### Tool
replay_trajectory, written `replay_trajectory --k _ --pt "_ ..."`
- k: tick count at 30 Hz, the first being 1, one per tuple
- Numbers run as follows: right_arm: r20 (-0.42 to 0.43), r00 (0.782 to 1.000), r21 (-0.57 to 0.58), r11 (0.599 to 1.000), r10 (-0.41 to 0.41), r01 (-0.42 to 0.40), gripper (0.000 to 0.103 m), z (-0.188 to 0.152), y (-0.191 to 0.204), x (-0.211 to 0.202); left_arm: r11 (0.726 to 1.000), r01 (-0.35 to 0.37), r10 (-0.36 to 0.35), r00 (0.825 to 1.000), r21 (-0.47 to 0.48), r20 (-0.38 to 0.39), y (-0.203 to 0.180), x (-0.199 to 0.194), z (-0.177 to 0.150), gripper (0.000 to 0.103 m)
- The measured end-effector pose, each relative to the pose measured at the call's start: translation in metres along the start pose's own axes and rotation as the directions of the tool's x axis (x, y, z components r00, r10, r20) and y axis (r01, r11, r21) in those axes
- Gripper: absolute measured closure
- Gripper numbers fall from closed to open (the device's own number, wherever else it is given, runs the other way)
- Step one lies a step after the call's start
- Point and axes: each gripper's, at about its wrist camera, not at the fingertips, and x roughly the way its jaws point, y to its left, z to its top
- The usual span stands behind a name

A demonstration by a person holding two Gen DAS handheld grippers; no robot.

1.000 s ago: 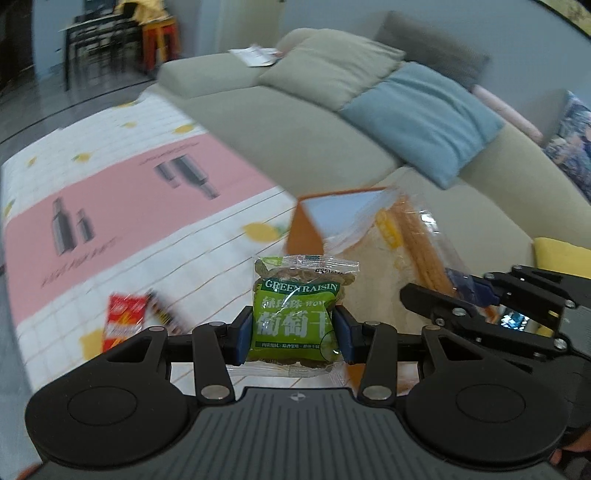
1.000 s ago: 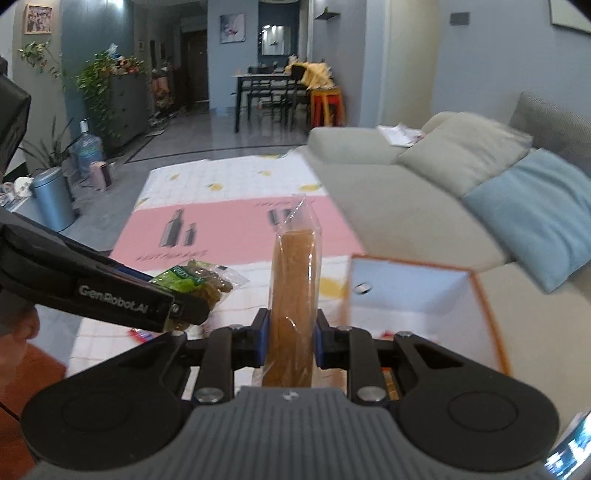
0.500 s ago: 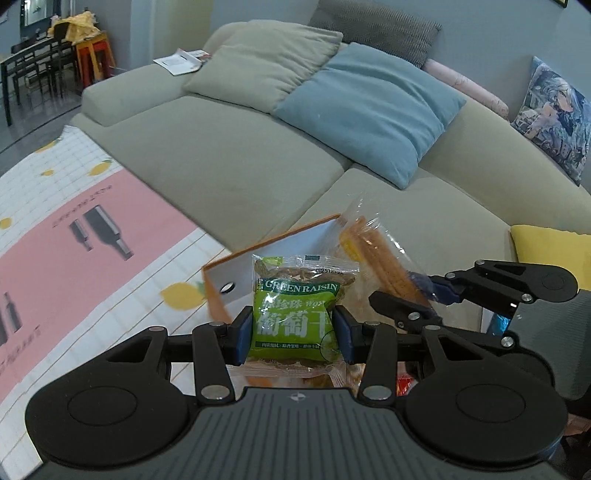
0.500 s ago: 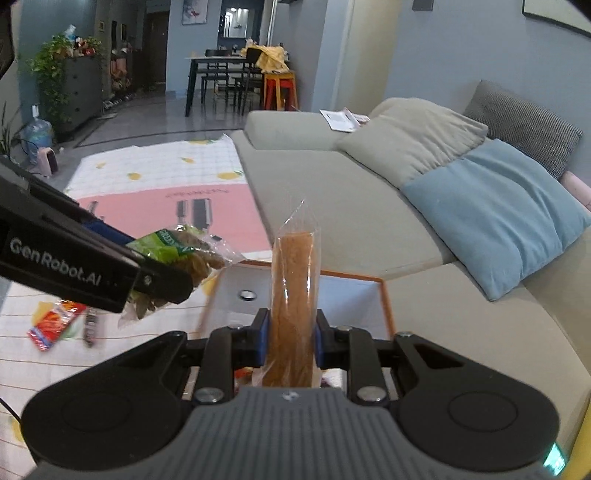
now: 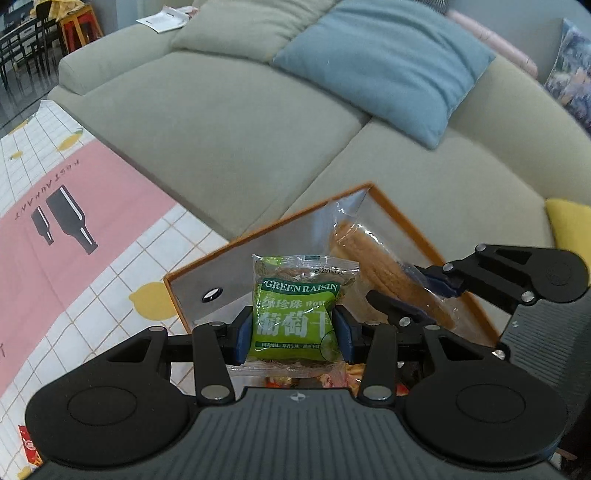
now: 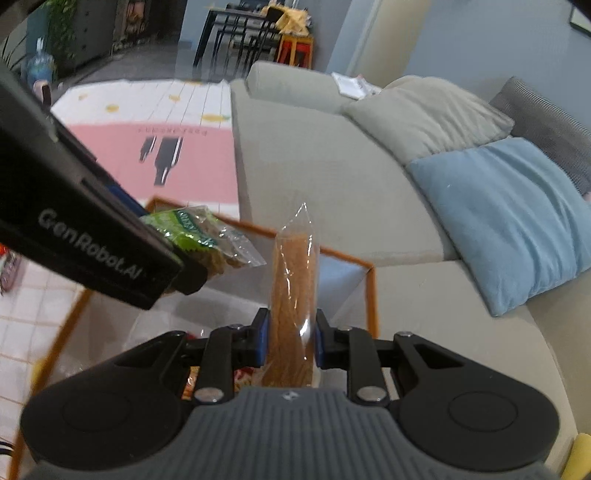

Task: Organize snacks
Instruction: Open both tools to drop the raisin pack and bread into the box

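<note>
A play mat [image 5: 92,206] with a white grid, yellow lemons and a pink panel bearing black bottle shapes covered the floor on the left. A long grey-green sofa [image 5: 229,122] ran beside it, with a beige cushion [image 5: 255,27] and a blue cushion [image 5: 384,62] against its back and some papers [image 5: 160,20] on its far arm. In the right wrist view a dark dining table and an orange stool [image 6: 295,50] stood far behind the mat, before blue-grey walls.

An open box with an orange rim [image 5: 391,206] and pale inner walls sat at the foot of the sofa, one corner toward the seat. Other wrappers showed dimly at its bottom.

The left gripper [image 5: 293,330] was clamped on a green raisin packet [image 5: 295,314], its blue pads [image 5: 242,332] pressing both side edges. The packet stood upright over the box, printed face to the camera, its sealed top pointing up and away.

The right gripper [image 6: 291,339] was closed on a long clear-wrapped brown snack stick [image 6: 293,288], gripped near its lower end. Its long axis ran straight up along the fingers, the pointed wrapper tip uppermost. In the left wrist view the stick [image 5: 391,273] leaned over the right part of the box, just beside the packet.
</note>
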Motion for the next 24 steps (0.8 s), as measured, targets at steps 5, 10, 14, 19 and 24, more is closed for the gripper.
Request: replay_trajectory --k 5,10,14,19,24 --pt "-0.015 0.999 -0.014 0.999 0.042 -0.042 0.081 -0.006 0.008 0.012 0.998 -0.051 0.054 0.997 0.044 -0.050 -0.001 0.016 -0.004 0.052" --pt "-0.032 0.993 0.039 0.993 0.110 -0.109 0.078 -0.010 0.013 0.015 0.994 -0.071 0.078 0.994 0.080 -0.079 -0.003 0.019 -0.007 0.046" --pt "-0.067 0.976 0.165 0.967 0.209 -0.195 0.079 -0.009 0.006 0.018 0.991 -0.087 0.095 0.992 0.101 -0.078 -0.005 0.014 -0.007 0.042" --pt "-0.074 0.959 0.289 0.926 0.274 -0.242 0.077 -0.007 0.004 0.013 0.995 -0.068 0.073 0.995 0.078 -0.066 -0.002 -0.003 -0.008 0.034" --pt "-0.056 0.968 0.265 0.939 0.244 -0.221 0.067 0.005 0.013 -0.010 0.995 -0.068 0.070 0.997 0.075 -0.013 -0.002 -0.037 -0.012 0.034"
